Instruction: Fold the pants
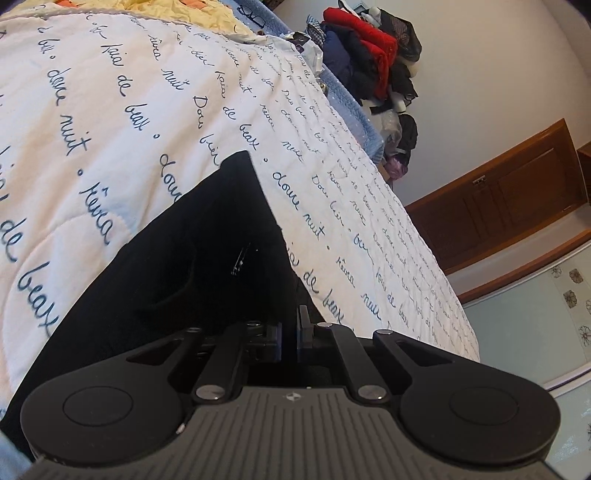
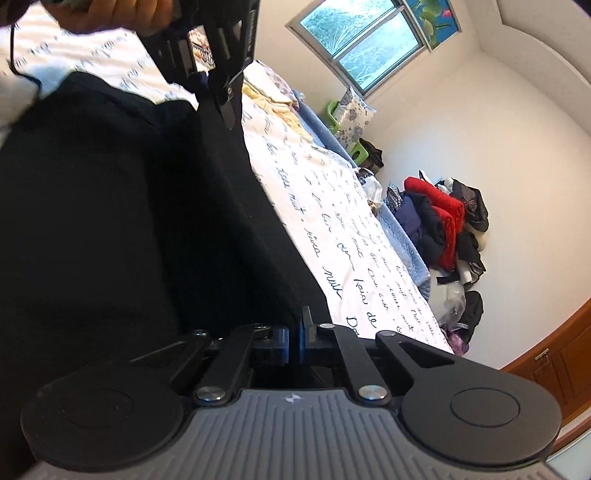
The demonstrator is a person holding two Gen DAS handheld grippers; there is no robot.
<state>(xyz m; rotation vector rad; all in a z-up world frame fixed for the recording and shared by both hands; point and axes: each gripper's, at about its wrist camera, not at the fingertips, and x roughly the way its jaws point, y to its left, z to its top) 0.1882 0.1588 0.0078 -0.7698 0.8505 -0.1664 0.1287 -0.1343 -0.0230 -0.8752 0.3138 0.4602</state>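
Left gripper (image 1: 289, 341) points down at a slant over the bed, jaws drawn together; the black pants (image 1: 192, 266) run right up to the pads, but dark cloth against dark fingers means a pinch on the fabric cannot be confirmed. Right gripper (image 2: 294, 341) sits the same way — jaws closed, black pants (image 2: 129, 221) filling the view to its left and running under the fingers; whether cloth is caught between the pads cannot be told.

In the right wrist view the other gripper (image 2: 207, 62) shows at top, held by a hand (image 2: 118, 14), low over the far part of the pants.

Pants lie on a white quilt (image 1: 110, 110) printed with dark cursive script. In the left wrist view they taper to a corner pointing up the bed, one straight edge running diagonally toward the gripper.

Around: yellow bedding (image 1: 177, 7) at the head end, a blue blanket edge (image 1: 351, 99) along the far side of the quilt, a crumpled bag (image 1: 306, 48) on it. Beyond the bed, a clothes pile (image 2: 443, 225) with a red garment against the white wall. Floral pillow (image 2: 352, 110) under the window (image 2: 365, 37). Wooden door (image 1: 517, 192) far right.

Open quilt lies to the right of the pants' straight edge and above their corner — nothing sits on it until the bag near the blanket edge.
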